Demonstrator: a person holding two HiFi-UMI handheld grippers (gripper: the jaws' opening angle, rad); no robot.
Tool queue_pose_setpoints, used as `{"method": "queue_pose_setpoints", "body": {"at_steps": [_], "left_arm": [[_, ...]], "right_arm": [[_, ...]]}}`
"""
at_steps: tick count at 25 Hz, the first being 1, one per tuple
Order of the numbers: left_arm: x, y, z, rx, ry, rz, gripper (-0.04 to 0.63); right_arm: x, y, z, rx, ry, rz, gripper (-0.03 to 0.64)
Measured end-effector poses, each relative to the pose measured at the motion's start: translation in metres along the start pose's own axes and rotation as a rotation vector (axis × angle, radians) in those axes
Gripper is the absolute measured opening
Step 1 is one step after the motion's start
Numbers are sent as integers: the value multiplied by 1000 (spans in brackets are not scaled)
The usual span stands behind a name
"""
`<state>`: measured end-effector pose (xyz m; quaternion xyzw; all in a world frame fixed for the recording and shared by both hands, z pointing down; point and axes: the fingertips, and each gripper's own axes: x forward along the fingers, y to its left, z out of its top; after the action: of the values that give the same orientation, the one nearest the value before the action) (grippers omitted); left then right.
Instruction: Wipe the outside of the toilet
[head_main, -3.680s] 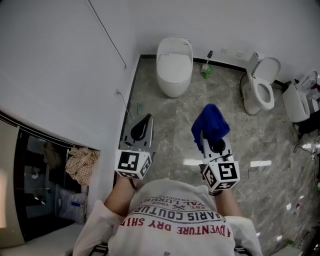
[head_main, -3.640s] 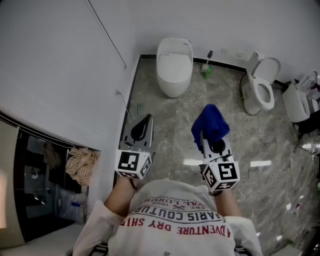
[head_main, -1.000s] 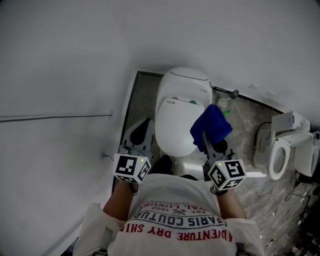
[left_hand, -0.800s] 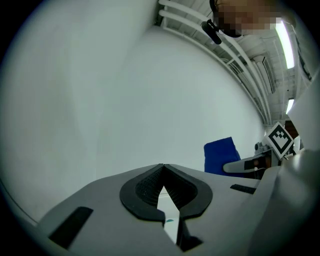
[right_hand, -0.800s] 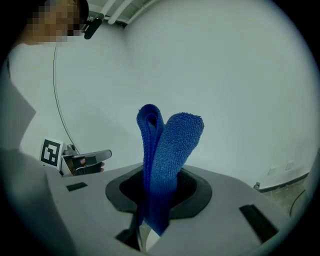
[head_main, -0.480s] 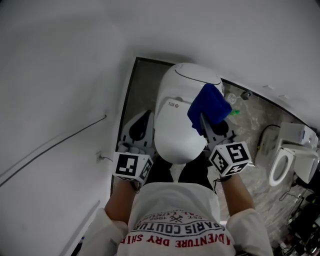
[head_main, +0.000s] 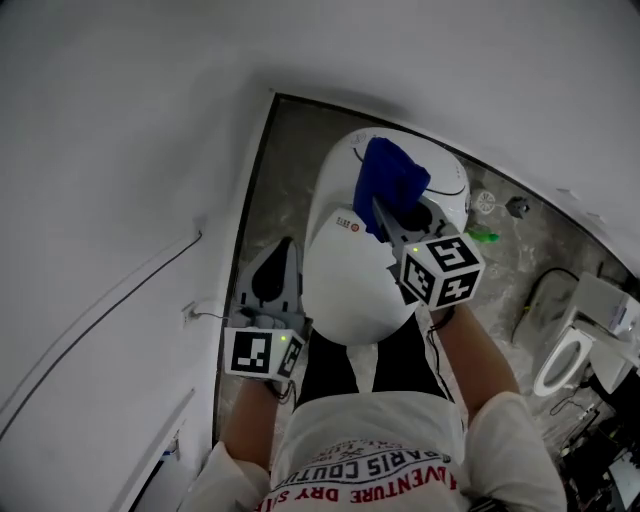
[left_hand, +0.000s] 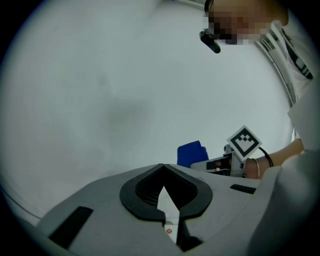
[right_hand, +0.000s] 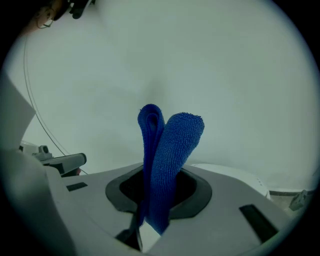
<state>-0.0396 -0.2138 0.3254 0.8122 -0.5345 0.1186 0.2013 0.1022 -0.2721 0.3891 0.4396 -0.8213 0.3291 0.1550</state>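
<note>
A white toilet (head_main: 355, 285) with its lid down stands below me, against the wall. My right gripper (head_main: 385, 212) hangs over the toilet's rear part, shut on a folded blue cloth (head_main: 390, 180) that sticks out past its tips. In the right gripper view the blue cloth (right_hand: 167, 150) rises from between the jaws, with the toilet (right_hand: 235, 175) behind it. My left gripper (head_main: 284, 248) is shut with nothing in it and hangs to the left of the bowl. In the left gripper view the left gripper (left_hand: 162, 166) has its tips together, and the blue cloth (left_hand: 192, 152) shows beyond.
A white wall with a thin cable (head_main: 100, 310) runs close on the left. A second toilet (head_main: 565, 350) stands at the far right on the marble floor (head_main: 510, 260). A small green item (head_main: 480, 236) lies behind the near toilet. The person's dark trouser legs (head_main: 385, 350) are against the bowl's front.
The person has walked up to the toilet. Over the last second the right gripper has carried the cloth forward over the toilet's rear part. The left gripper has stayed beside the bowl.
</note>
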Motion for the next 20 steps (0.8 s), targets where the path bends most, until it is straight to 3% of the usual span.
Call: {"method": "queue_pose_setpoints", "body": {"at_steps": [7,11,16,20], "left_arm": [[45,5,-54,-50,54,52,8],[77,7,-65,-75,40,81,6],[101,-7,-69,-104,26,72,6],[106,-27,-75,-103,42,41,8]], "right_arm": [[84,-42,-29,47,104,51,94],[109,-61,-42,56,174,26,94],[113,-76,-46,-102,276,-52,94],[102,-89,-50,-92,313,-51,94]]}}
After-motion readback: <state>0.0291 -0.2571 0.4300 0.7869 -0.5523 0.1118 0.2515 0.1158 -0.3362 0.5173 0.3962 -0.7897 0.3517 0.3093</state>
